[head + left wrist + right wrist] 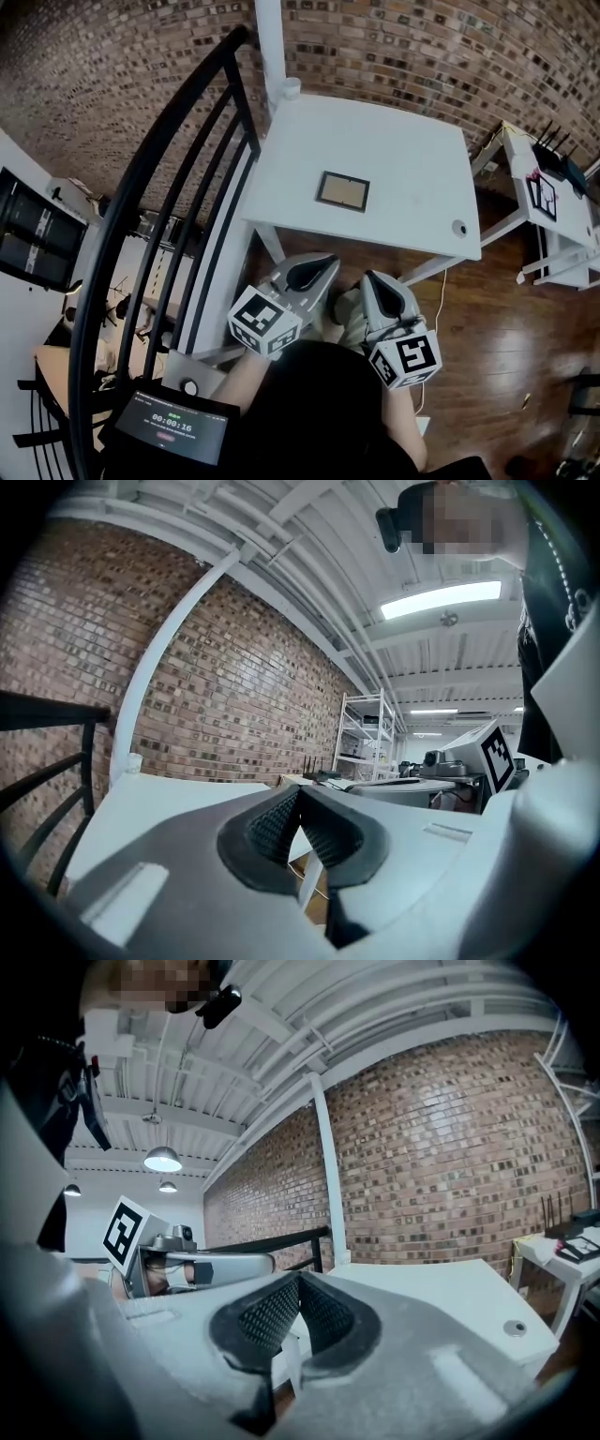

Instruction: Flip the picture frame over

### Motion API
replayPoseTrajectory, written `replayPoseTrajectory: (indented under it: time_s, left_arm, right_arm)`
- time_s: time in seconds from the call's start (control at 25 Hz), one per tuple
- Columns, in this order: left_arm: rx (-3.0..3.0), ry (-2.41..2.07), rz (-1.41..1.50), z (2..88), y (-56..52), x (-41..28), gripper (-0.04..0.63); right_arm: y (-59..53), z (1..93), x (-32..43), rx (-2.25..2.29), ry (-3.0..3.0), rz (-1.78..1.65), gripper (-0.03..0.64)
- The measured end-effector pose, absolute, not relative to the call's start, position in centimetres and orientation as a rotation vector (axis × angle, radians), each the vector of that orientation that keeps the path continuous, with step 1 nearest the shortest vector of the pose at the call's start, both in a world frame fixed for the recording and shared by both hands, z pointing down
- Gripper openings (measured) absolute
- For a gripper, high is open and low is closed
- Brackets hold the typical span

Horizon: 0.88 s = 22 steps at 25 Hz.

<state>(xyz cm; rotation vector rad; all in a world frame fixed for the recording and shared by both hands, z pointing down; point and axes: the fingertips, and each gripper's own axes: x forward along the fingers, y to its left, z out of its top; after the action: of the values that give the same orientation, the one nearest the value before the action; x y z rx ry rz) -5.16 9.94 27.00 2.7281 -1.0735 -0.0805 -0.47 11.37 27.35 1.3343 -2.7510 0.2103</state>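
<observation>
Dark-rimmed and flat, the picture frame [342, 191] lies near the middle of the white table [422, 131], in the upper centre of the head view. It looks light, stiff and perhaps glazed, so an edge pinch across the rim seems safest. The left gripper [321, 262] and right gripper [371, 277] hang at lower centre, well apart from it, jaws pressed together on nothing.

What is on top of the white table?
A picture frame lies flat near the middle of the table; a round grommet sits by one corner. The frame's underside is covered.
</observation>
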Motion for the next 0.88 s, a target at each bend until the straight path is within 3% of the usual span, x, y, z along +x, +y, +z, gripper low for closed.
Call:
replayPoseTrajectory:
  time_s: [0.88]
  left_arm:
    - [2.73, -1.065, -0.014, 28.0, 10.55, -4.21, 0.015]
  right_arm:
    - [11.53, 28.32, -0.48, 1.315, -2.747, 0.231, -0.008]
